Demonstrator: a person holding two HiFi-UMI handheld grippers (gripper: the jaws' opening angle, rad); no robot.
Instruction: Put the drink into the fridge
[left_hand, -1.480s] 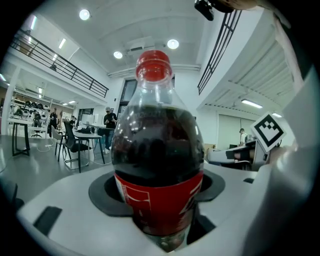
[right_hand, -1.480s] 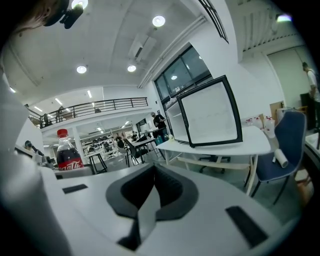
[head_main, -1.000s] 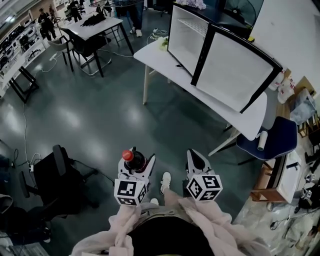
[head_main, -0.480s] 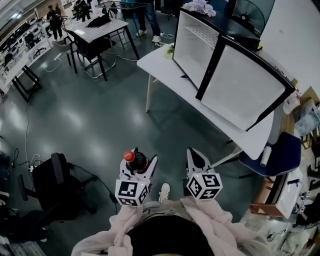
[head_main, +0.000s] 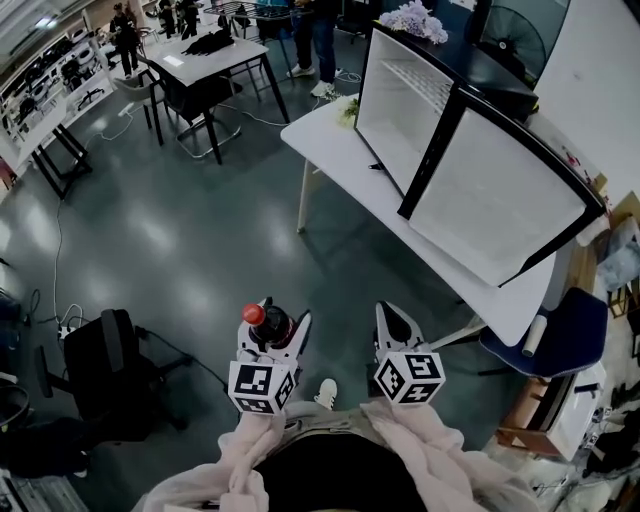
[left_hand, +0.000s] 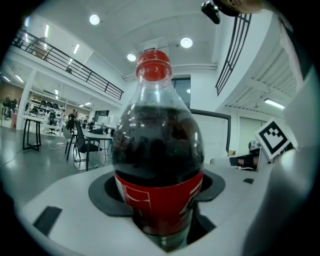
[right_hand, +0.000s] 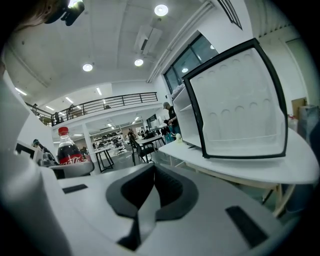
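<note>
The drink, a cola bottle (head_main: 268, 322) with a red cap and red label, stands upright between the jaws of my left gripper (head_main: 272, 318), which is shut on it. In the left gripper view the bottle (left_hand: 157, 150) fills the middle, with the left gripper (left_hand: 160, 205) clamped round its lower body. My right gripper (head_main: 394, 318) is beside it at the same height, shut and holding nothing; its jaws (right_hand: 152, 185) meet. The fridge (head_main: 395, 95) stands on a white table (head_main: 340, 150) ahead and to the right, its door (head_main: 500, 190) swung open and its white inside showing.
A black office chair (head_main: 100, 360) stands on the floor at the left. A blue chair (head_main: 555, 335) with a paper roll is tucked by the table's right end. Tables, chairs and people (head_main: 205, 50) are far behind. Flowers (head_main: 410, 18) sit beside the fridge top.
The table and fridge have shifted right and drawn nearer as the person walks on. Both grippers keep their places before the body, the bottle still held.
</note>
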